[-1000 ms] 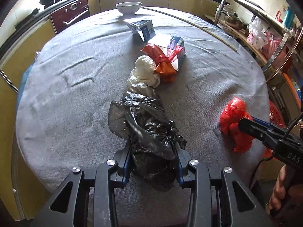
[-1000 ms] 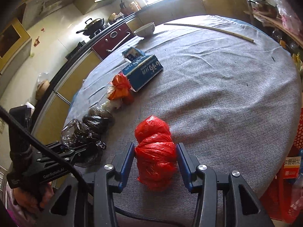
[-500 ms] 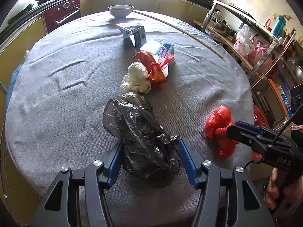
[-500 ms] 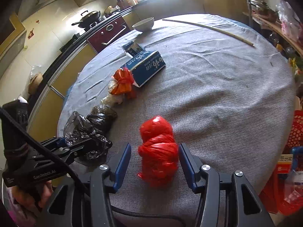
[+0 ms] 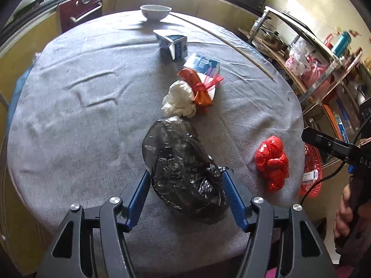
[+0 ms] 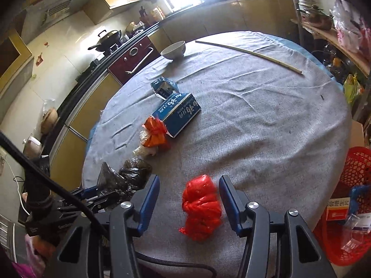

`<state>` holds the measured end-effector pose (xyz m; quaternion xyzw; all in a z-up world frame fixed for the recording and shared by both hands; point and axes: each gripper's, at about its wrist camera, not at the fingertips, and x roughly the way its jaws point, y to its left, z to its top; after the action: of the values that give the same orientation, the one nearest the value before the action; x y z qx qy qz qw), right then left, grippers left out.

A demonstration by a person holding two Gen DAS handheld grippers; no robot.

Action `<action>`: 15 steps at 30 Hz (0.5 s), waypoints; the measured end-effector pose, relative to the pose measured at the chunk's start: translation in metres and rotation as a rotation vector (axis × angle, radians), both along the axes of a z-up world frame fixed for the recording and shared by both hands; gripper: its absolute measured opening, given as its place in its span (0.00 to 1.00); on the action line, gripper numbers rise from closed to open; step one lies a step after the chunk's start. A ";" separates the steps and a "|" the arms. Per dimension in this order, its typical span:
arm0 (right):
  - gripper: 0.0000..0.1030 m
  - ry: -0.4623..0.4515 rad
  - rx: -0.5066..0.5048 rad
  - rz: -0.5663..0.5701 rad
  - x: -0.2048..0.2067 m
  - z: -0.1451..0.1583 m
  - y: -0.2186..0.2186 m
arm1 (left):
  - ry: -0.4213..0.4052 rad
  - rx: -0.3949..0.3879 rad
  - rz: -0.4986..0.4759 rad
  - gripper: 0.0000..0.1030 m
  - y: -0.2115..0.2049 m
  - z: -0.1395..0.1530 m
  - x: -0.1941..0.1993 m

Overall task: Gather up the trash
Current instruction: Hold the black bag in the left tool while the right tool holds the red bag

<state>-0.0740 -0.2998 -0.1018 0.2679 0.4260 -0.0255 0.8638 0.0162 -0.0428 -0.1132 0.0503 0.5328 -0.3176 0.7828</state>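
Observation:
A crumpled black plastic bag [image 5: 183, 169] lies on the grey round table [image 5: 81, 115] near its front edge. My left gripper [image 5: 185, 173] straddles it, its jaws opening, and the blue pads stand beside the bag without squeezing it. A red plastic bag [image 6: 200, 208] rests on the cloth between the fingers of my right gripper [image 6: 189, 179], with a gap on each side. The same red bag [image 5: 272, 162] also shows in the left wrist view. Further back lie a white bag [image 5: 179, 99] and an orange-red tied packet [image 5: 199, 88].
A blue tissue box [image 6: 177, 113], a small blue carton [image 6: 163, 86], a white bowl [image 6: 174, 49] and a long thin stick [image 6: 248, 54] lie on the table. A red mesh basket [image 6: 354, 185] stands beside the table at the right. A metal shelf rack lies beyond it.
Both pairs of jaws have spread off their bags, which now lie loose on the cloth. The right gripper has lifted and the left has drawn back a little.

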 end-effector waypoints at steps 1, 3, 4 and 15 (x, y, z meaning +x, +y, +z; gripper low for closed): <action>0.55 0.003 0.000 0.004 0.001 -0.001 -0.001 | 0.011 -0.001 0.006 0.64 0.001 -0.001 0.000; 0.55 0.005 0.011 0.013 0.004 -0.003 -0.004 | 0.019 0.001 0.008 0.64 -0.001 -0.001 0.000; 0.56 0.006 0.018 0.016 0.005 -0.005 -0.005 | 0.018 0.006 0.005 0.64 -0.004 -0.001 0.000; 0.56 0.024 0.129 0.017 -0.010 -0.028 -0.023 | 0.061 0.038 0.004 0.64 -0.022 0.001 0.002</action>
<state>-0.0842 -0.3232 -0.1302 0.3188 0.4395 0.0063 0.8398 0.0177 -0.0651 -0.1122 0.0545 0.5627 -0.3071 0.7656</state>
